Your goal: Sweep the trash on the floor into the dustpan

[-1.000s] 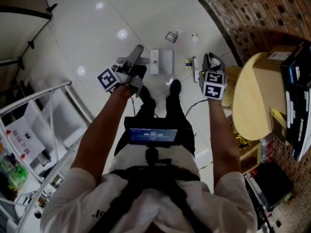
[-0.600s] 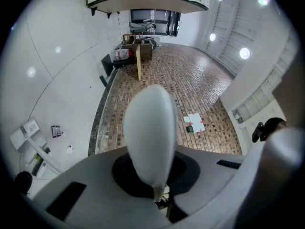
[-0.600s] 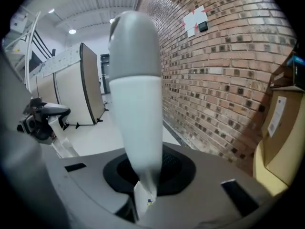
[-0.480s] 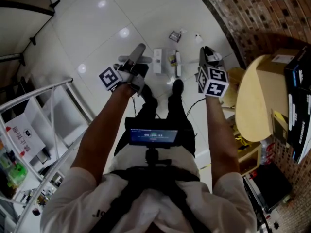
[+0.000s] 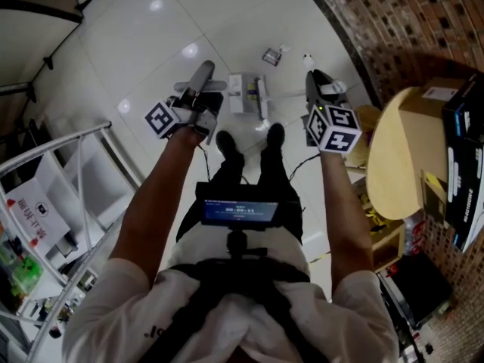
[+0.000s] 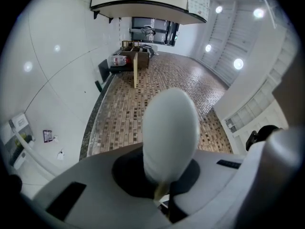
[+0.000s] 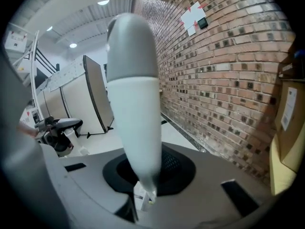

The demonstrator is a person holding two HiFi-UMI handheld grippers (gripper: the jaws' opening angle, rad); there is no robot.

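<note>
Dustpan on the tile floor [image 5: 136, 44]
White dustpan [image 5: 239, 93] lies flat past my shoes [image 5: 274, 136], dark trash packet [image 5: 270, 56] beyond. Left gripper [image 5: 201, 99] clamps dustpan handle [image 6: 170, 128]; right gripper [image 5: 318, 89], jaws just eased slightly, holds broom handle [image 7: 136, 104].

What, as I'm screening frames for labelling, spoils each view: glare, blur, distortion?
Head view: lamp glare spots on the glossy floor, dim torso below. Left gripper view: fisheye bending, the near white handle soft. Right gripper view: brick wall curved, grey-tipped handle soft.

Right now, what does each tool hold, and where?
Left tool grips the dustpan by its handle's top; right tool grips the broom by its handle's top.
</note>
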